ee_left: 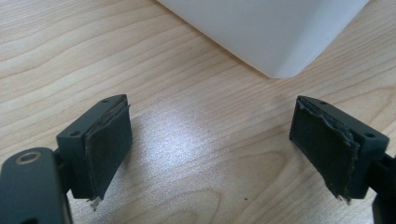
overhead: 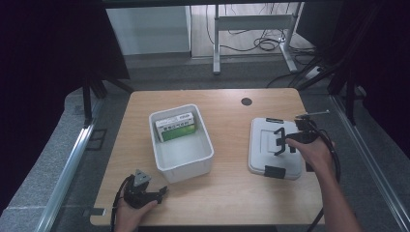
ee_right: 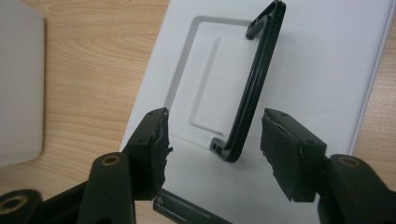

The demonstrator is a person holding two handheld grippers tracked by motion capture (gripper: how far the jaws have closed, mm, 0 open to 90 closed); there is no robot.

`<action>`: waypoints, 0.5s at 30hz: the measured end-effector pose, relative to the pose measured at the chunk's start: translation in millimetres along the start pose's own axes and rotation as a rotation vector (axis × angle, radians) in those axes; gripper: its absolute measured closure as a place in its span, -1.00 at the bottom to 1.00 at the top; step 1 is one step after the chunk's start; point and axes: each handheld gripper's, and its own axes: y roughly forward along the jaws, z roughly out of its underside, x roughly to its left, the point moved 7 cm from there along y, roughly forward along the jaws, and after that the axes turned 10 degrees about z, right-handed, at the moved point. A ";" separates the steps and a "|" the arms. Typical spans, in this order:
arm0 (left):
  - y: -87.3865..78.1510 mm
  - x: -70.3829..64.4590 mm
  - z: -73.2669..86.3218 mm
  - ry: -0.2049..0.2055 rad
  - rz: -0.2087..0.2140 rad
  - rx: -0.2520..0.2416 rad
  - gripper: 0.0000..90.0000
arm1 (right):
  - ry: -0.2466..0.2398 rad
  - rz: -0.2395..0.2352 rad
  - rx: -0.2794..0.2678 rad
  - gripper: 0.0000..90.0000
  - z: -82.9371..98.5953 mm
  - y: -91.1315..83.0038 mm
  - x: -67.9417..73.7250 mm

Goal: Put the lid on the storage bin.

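Our right gripper [ee_right: 212, 140] has its jaws apart around the black handle [ee_right: 254, 79] of the lid [overhead: 275, 147]; left gripper [ee_left: 210, 144] rests spread beside the bin [overhead: 181, 157].

Lab: curtained rig [overhead: 58, 43] (floor cables [overhead: 261, 43])

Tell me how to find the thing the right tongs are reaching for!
Start at the wooden table and look right of the white open bin. A flat grey lid lies there by itself. On its top stands a thin black handle, raised upright between the open right tongs; the lid's other black parts are small clips at its edges.
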 end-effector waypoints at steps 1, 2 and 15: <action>0.0 -0.1 0.0 -0.001 0.001 0.000 -0.71 | 0.000 0.000 0.000 -0.05 0.0 0.0 0.0; 0.0 0.0 0.0 0.000 0.000 0.000 -0.71 | 0.000 0.003 0.003 -0.04 -1.8 1.2 -0.5; 0.2 0.3 -0.2 0.002 0.003 0.001 -0.72 | 0.091 0.004 0.129 0.40 -23.6 19.9 -12.3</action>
